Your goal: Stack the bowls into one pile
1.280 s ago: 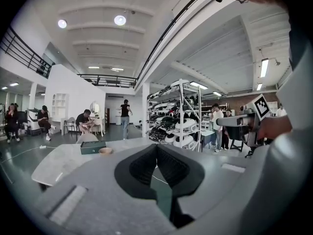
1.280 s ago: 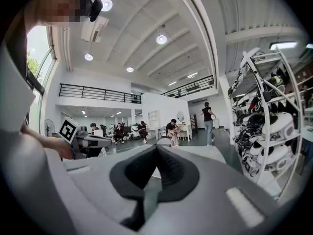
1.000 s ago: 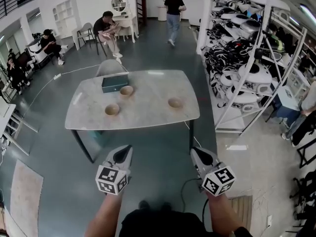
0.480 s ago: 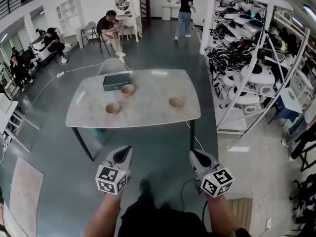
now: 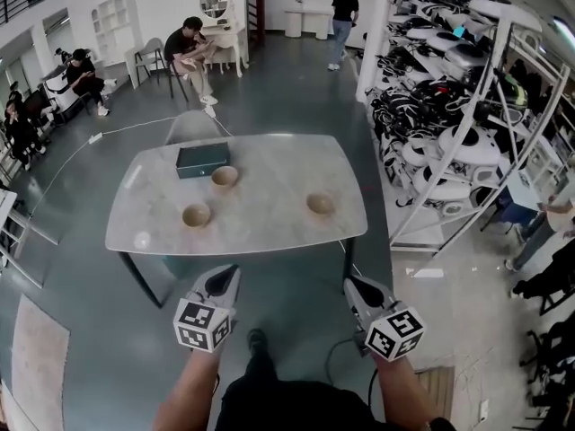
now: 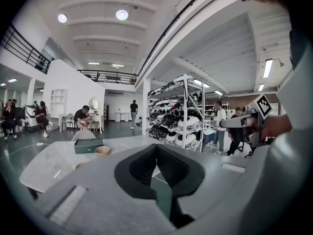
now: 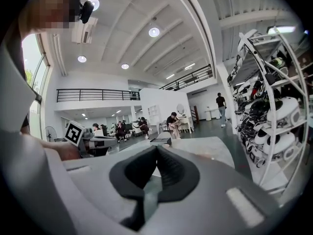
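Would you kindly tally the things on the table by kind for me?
Bowls: 3
Dark green box: 1
Total: 4

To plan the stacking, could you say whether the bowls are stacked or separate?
Separate: left bowl, far bowl and right bowl sit apart on the table.

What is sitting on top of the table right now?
The table holds a dark box, a bowl beside it, a front-left bowl and a right bowl, all unstacked. The box's inside is hidden.
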`<state>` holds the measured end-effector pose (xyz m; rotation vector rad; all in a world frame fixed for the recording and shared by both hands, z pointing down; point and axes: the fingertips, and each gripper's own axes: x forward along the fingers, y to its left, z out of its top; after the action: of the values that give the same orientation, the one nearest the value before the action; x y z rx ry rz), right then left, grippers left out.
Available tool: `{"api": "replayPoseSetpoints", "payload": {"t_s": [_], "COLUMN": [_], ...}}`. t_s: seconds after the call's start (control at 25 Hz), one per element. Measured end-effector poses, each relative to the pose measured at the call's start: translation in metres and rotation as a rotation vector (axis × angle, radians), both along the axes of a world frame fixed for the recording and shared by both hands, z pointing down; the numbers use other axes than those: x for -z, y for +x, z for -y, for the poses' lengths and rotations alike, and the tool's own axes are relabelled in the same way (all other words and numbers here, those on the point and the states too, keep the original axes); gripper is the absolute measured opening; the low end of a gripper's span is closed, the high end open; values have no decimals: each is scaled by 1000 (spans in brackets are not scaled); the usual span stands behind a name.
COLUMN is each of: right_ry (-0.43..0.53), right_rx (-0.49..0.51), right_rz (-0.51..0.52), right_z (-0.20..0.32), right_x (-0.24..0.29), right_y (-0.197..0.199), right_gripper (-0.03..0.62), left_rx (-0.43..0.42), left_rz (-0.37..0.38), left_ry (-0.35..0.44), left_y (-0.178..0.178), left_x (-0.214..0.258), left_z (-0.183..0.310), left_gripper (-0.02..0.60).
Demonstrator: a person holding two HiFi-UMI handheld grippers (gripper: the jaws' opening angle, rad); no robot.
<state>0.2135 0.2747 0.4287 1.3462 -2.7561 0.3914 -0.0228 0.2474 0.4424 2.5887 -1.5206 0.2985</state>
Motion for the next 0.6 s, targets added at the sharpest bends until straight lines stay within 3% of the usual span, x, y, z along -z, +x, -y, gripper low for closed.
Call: {"api": "replayPoseSetpoints", "payload": {"t_s": [0.36,0.6], "right_ry": [-29,-63], "right_rx": [-13,-7], "right_rz": [4,-10], "right_z": [119,173], "right_x": [-4,-11], "right_y": [-63,-112], "right_gripper": [2,2], "left_rx": [-45,-63], "left_rz": [9,17], "left_ry": [-40,-64], "left_y": [-50,-93], "left_x": [-15,-22], "left_z": [117,172], "left_gripper": [11,11]}}
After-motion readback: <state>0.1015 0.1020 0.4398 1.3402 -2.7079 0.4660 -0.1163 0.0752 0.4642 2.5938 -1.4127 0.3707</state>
